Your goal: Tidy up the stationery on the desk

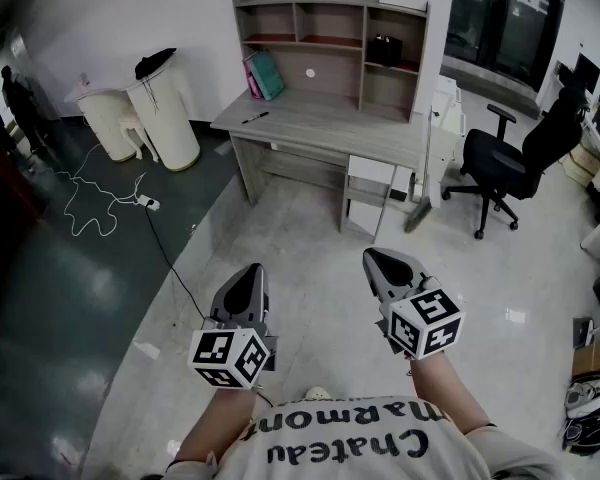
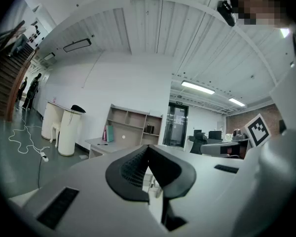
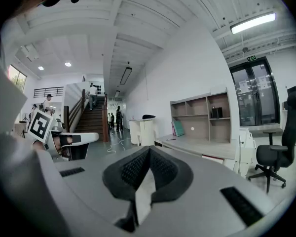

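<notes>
1. Grippers. The left gripper (image 1: 250, 273) and the right gripper (image 1: 378, 260) are held side by side at waist height, both pointing forward over bare floor (image 1: 310, 238). In each gripper view the two dark ribbed pads meet at the tips. Both pairs of jaws are pressed together with nothing between them. This reads as a carrying posture: the tools are level and idle because nothing is within reach.

2. Floor zone. A pale polished floor separates the person from the work area. A cable (image 1: 90, 203) trails over the darker floor at the left, well clear of the direct path.

3. Work area. The desk (image 1: 330, 118) stands well ahead against the white wall. Its top is nearly bare.
   - A dark pen (image 1: 255, 117) lies loose near the left front edge of the desk. It is the clearest item to tidy.
   - Pink and teal folders (image 1: 265, 75) lean against the left side of the shelf unit (image 1: 330, 38), which stands on the rear of the desk.
   - A black box (image 1: 384, 50) sits in an upper right compartment of the shelf unit.
   - An office chair (image 1: 515, 163) stands to the right of the desk, apart from it.

4. Assessment. The task appears not yet started. The next step probably calls for walking up to the desk and spreading one gripper's jaws over the pen. The pen is thin and lies flat, so it could roll when pinched.
</notes>
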